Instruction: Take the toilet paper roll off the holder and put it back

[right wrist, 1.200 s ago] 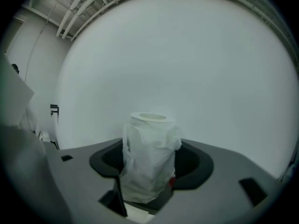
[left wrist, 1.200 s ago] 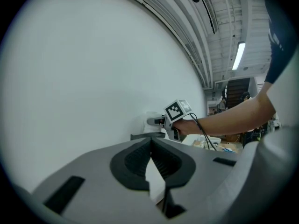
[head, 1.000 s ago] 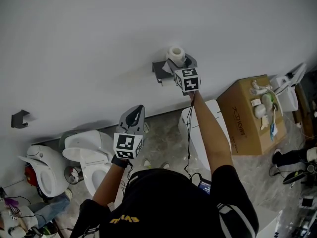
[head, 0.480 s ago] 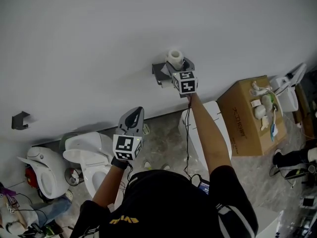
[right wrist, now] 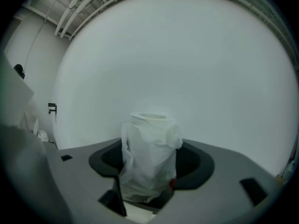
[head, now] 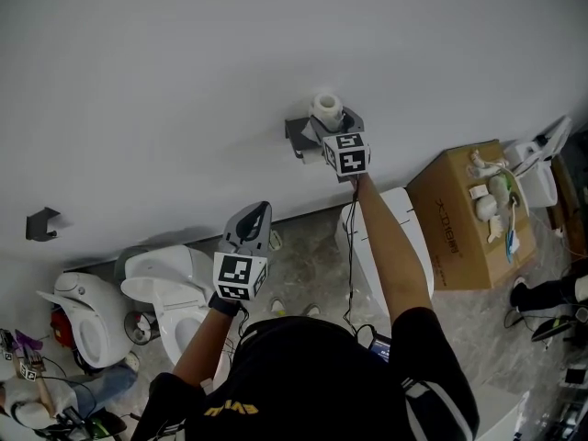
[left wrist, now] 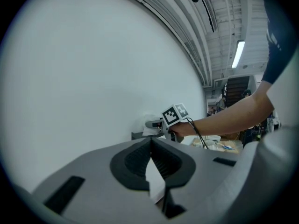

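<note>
Right tongs (head: 333,123) are clamped part-way on the toilet paper roll (head: 326,106), which stands upright between the pads, up at the wall just above the grey holder (head: 299,134) and, as far as I can tell, clear of it. Left tongs (left wrist: 151,146) are closed on nothing, hanging low and well back.

Looks like the put-back step. Next: lower the roll, line its core up with the holder arm, seat it, then release.

Writing: cardboard box (head: 459,219) has dark print, too small to read. Yellow shirt lettering is partly hidden.
</note>
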